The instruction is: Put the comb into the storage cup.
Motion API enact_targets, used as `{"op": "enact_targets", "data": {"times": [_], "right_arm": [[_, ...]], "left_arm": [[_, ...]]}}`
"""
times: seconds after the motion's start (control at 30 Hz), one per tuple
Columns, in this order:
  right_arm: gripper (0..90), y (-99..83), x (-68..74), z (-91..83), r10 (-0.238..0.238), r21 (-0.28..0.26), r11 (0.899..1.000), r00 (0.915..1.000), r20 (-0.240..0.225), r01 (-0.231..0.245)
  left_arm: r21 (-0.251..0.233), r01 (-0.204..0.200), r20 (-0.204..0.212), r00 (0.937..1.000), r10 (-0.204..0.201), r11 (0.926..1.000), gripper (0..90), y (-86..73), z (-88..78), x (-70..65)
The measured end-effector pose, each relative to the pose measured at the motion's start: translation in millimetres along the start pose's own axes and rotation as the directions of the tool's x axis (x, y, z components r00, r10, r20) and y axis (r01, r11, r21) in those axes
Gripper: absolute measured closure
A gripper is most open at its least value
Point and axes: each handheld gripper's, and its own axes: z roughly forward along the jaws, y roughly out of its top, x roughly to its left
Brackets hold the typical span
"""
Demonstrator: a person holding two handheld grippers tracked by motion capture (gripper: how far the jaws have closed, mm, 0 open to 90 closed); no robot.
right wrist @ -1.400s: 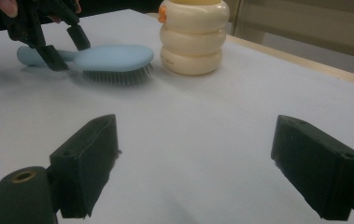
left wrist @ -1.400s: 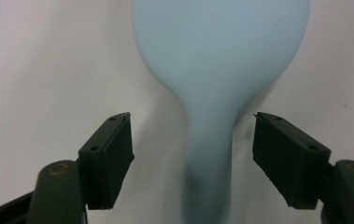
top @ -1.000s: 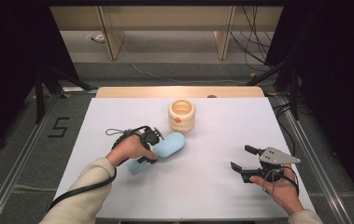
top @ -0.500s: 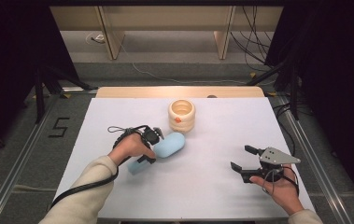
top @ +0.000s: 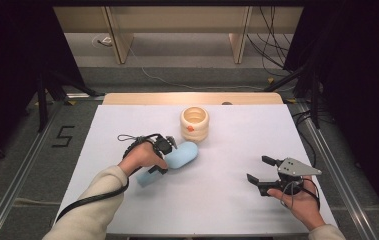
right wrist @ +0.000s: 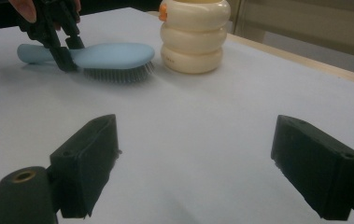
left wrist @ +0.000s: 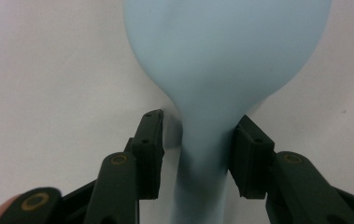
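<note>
A light blue hairbrush point(top: 183, 155) lies bristles down on the white table point(top: 217, 210), its handle pointing toward the person's left arm. My left gripper point(top: 164, 161) straddles the brush's narrow neck point(left wrist: 202, 140). Its jaws have just been closing around the neck: one pad point(left wrist: 251, 156) touches it, while a thin gap remains at the other pad point(left wrist: 149, 149). The right gripper view shows the brush point(right wrist: 114, 56) with the left gripper point(right wrist: 65, 53) over its neck. My right gripper point(top: 258, 169) rests at the front right, open and empty point(right wrist: 195, 154).
A cream container shaped like stacked rings point(top: 194, 123), with an orange spot on its side, stands just behind the brush head. A wooden strip point(top: 192, 98) edges the table's far side. Metal rails and cables run along both sides on the floor.
The left gripper's jaws have narrowed around the brush neck. Neither hand nor the brush has shifted.
</note>
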Motion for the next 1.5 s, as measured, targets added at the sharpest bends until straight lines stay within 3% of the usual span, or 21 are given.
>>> {"op": "enact_targets", "data": {"times": [0.37,0.8,1.1,1.5], "right_arm": [[16.0,-0.1,0.1,0.4,0.002,0.001,1.000,1.0000,0.000,-0.002],[16.0,-0.3,-0.1,0.4,0.002,0.001,1.000,1.0000,-0.001,-0.002],[16.0,-0.1,-0.2,0.0,0.005,-0.001,1.000,1.0000,0.001,-0.005],[16.0,-0.1,-0.1,0.0,0.003,0.000,1.000,1.0000,0.002,-0.003]], "left_arm": [[0.011,-0.009,0.011,0.9999,0.009,0.9999,66.3,1.6,-0.3,-2.2],[0.011,-0.021,0.002,0.9998,0.021,0.9997,69.2,1.2,-0.7,-5.0],[-0.010,-0.045,-0.048,0.9979,0.044,0.9989,69.7,-1.3,-0.9,-12.3],[-0.046,-0.060,-0.074,0.9957,0.056,0.9972,69.7,-6.3,-1.0,-15.9]]}}
